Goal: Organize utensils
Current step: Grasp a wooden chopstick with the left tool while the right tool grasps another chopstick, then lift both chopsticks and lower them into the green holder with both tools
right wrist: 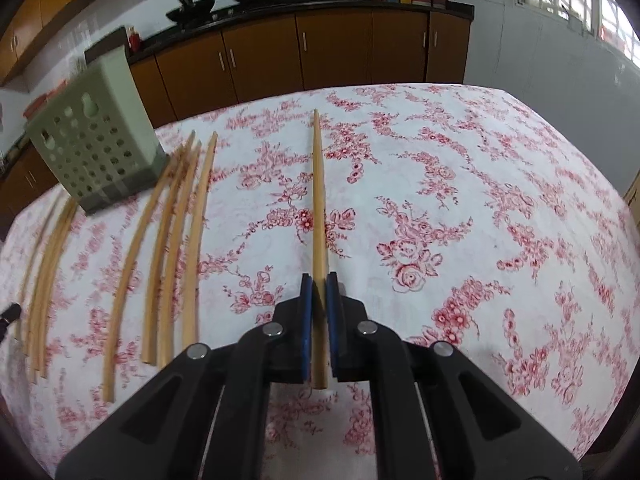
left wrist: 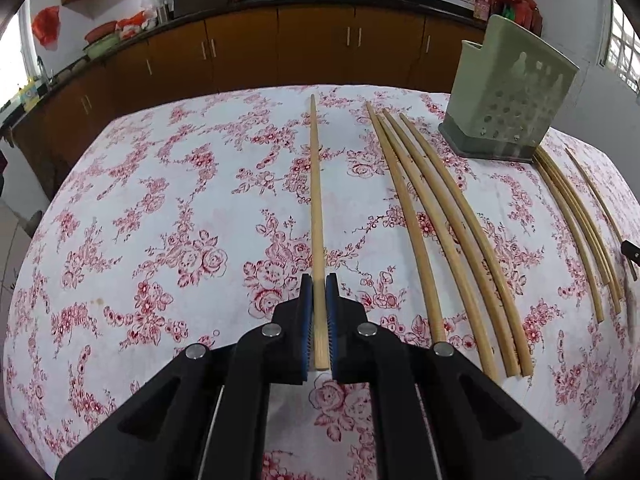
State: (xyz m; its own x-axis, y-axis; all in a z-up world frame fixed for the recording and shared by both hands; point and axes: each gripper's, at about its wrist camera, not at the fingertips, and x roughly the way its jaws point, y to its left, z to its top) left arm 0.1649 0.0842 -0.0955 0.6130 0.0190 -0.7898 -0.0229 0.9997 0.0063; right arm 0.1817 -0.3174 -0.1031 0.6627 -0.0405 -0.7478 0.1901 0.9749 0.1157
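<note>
My left gripper (left wrist: 319, 280) is shut on a wooden chopstick (left wrist: 317, 200) that runs forward between its blue pads over the floral tablecloth. To its right lie several loose chopsticks (left wrist: 440, 224), with a further bunch (left wrist: 576, 220) beyond them. A pale green perforated utensil holder (left wrist: 508, 96) stands at the far right. My right gripper (right wrist: 319, 278) is shut on another chopstick (right wrist: 319, 200) pointing ahead. In the right wrist view the loose chopsticks (right wrist: 172, 240) lie to the left, and the holder (right wrist: 96, 136) stands at the far left.
The table carries a white cloth with red flowers (left wrist: 160, 220). Behind it runs a row of brown kitchen cabinets (left wrist: 312, 48) under a dark counter with woks and jars. A small dark object (right wrist: 10, 314) shows at the left edge of the right wrist view.
</note>
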